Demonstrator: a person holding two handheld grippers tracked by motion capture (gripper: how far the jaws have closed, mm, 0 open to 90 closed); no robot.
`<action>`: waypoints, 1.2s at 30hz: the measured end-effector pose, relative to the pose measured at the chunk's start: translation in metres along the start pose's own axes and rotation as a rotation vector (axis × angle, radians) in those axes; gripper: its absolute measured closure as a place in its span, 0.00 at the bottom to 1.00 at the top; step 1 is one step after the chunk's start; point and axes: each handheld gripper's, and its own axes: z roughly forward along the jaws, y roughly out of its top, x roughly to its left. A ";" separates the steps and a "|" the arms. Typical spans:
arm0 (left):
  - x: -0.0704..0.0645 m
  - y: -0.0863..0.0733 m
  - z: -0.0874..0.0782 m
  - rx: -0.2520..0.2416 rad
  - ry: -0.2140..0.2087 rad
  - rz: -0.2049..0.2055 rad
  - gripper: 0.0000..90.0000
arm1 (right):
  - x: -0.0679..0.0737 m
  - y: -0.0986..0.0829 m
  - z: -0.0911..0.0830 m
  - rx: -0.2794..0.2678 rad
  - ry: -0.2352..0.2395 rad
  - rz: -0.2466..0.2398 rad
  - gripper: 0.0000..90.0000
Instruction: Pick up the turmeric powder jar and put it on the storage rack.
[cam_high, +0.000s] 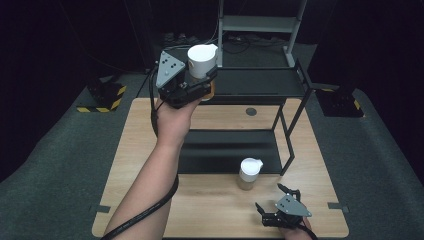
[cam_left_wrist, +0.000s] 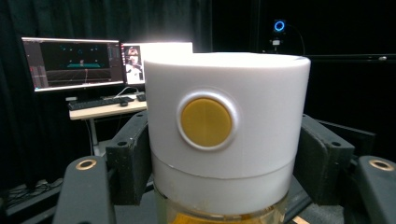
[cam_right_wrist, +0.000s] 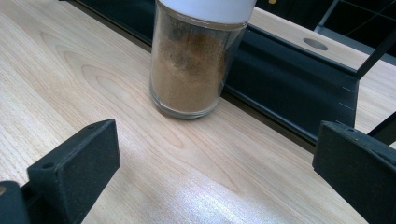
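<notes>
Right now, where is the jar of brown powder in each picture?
High view: the brown-powder jar stands low centre on the table, before the black rack.
Right gripper view: top centre, ahead of the open right tool.
Left gripper view: the left tool grips another, yellow-buttoned jar.
Shared landmark: the black rack.

No word, brand or number could be read anywhere. The white plastic jar lid (cam_left_wrist: 227, 128) bore only a plain round yellow button (cam_left_wrist: 206, 122), unmarked. The two lit computer monitors (cam_left_wrist: 72, 63) behind it perhaps carried writing, but it was too small and blurred to make out.
</notes>
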 end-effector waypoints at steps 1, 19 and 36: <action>0.000 0.000 0.004 0.003 0.006 -0.004 0.34 | 0.000 0.000 0.000 0.000 0.000 0.001 0.00; 0.006 0.000 0.024 0.033 0.050 -0.007 0.34 | -0.002 -0.001 -0.001 -0.006 0.003 0.014 0.00; 0.007 -0.004 0.029 0.043 0.056 -0.005 0.34 | -0.002 -0.002 -0.001 -0.008 0.004 0.015 0.00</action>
